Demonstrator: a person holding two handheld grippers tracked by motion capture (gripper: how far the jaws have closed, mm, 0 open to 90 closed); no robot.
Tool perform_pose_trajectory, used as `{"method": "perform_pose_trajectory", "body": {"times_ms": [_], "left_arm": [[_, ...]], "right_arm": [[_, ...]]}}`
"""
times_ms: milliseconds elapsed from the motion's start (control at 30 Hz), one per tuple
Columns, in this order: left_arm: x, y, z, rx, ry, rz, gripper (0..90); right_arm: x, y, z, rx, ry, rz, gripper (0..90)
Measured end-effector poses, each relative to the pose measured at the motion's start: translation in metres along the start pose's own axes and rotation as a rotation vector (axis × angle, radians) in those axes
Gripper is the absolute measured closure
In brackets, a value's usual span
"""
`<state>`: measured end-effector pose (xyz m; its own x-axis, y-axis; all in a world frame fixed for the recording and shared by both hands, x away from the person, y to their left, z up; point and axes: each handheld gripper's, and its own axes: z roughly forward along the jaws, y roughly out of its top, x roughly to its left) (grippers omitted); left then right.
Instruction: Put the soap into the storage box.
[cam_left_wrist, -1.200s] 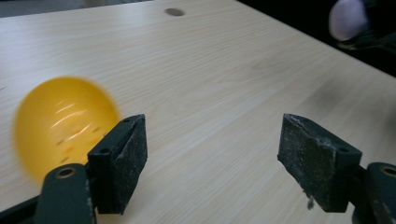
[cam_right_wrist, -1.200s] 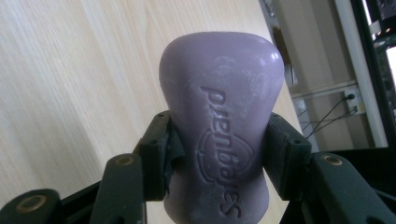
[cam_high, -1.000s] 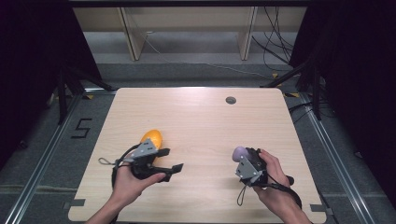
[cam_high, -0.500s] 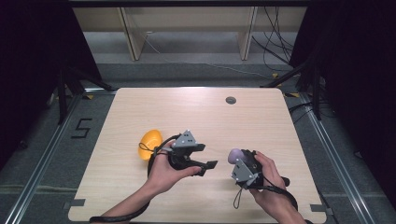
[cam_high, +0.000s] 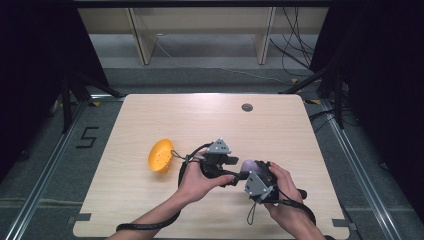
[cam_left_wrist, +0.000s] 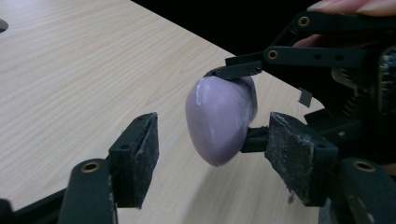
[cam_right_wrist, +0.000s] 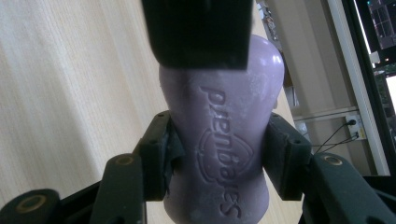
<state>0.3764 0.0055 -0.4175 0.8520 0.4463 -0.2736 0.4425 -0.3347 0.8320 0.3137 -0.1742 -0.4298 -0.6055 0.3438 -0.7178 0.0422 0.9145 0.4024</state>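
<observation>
A purple moulded piece (cam_right_wrist: 224, 140) with raised lettering is clamped at its waist by my right gripper (cam_right_wrist: 217, 130), which is shut on it just above the table. In the high view the purple piece (cam_high: 248, 164) sits between both hands near the table's front. My left gripper (cam_left_wrist: 212, 126) straddles the purple piece (cam_left_wrist: 217, 116); its jaws have just been closing, with a gap still on each side of the piece. One left pad (cam_right_wrist: 196, 32) hangs in front of the piece's top. An orange bowl-like shell (cam_high: 160, 156) lies on its side to the left.
The light wooden table (cam_high: 200, 120) has a round cable hole (cam_high: 247, 107) near its far edge. A floor marking shaped like a 5 (cam_high: 87, 136) lies left of the table. Wooden shelf legs and cables stand beyond the far edge.
My left gripper has moved right, away from the orange shell, up to the purple piece, and its jaws have narrowed around it. The right hand has stayed put.
</observation>
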Motion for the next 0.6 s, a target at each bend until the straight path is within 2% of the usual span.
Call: {"method": "perform_pose_trajectory", "body": {"times_ms": [100, 133, 167, 200, 233, 267, 300, 333, 367, 400, 467, 533, 600], "left_arm": [[0.002, 0.001, 0.004, 0.017, -0.003, -0.002, 37.3], [0.001, 0.001, 0.005, 0.021, 0.004, 0.004, 38.1], [0.003, 0.002, 0.004, 0.047, -0.013, 0.021, 38.6], [0.002, 0.002, 0.006, 0.034, -0.003, 0.016, 39.3], [0.001, 0.002, 0.008, 0.024, -0.008, -0.007, 40.1], [0.001, 0.002, 0.009, 0.03, -0.005, 0.002, 40.7], [0.002, 0.002, 0.009, 0.037, -0.017, 0.003, 41.4], [0.002, 0.003, 0.01, 0.032, -0.007, -0.006, 41.7], [0.001, 0.003, 0.012, 0.023, -0.01, -0.016, 42.2], [0.001, 0.003, 0.012, 0.025, -0.023, -0.026, 42.8], [0.001, 0.005, 0.013, 0.033, -0.01, -0.018, 43.2], [0.001, 0.005, 0.015, 0.035, -0.023, -0.034, 43.5], [0.002, 0.006, 0.017, 0.037, -0.039, -0.041, 43.9]], "right_arm": [[0.001, 0.001, 0.0, -0.003, -0.003, 0.0, 50.2], [-0.002, 0.002, 0.0, -0.018, -0.009, -0.031, 50.2], [-0.001, 0.002, 0.0, -0.014, -0.013, -0.018, 50.2], [0.002, 0.002, -0.002, 0.009, -0.021, 0.028, 50.2], [0.013, 0.003, -0.01, 0.124, -0.042, 0.197, 50.2], [0.022, 0.006, -0.014, 0.181, -0.038, 0.307, 50.2], [0.024, 0.007, -0.016, 0.209, -0.053, 0.348, 50.2], [0.024, 0.007, -0.016, 0.21, -0.054, 0.342, 50.1], [0.027, 0.009, -0.014, 0.189, 0.016, 0.36, 50.2], [0.004, 0.005, -0.001, -0.007, 0.02, 0.016, 50.2], [0.004, 0.006, -0.001, -0.01, 0.014, 0.011, 50.1], [0.005, 0.007, -0.001, -0.007, 0.012, 0.021, 50.2], [0.006, 0.007, -0.001, -0.015, 0.003, 0.009, 50.1]]}}
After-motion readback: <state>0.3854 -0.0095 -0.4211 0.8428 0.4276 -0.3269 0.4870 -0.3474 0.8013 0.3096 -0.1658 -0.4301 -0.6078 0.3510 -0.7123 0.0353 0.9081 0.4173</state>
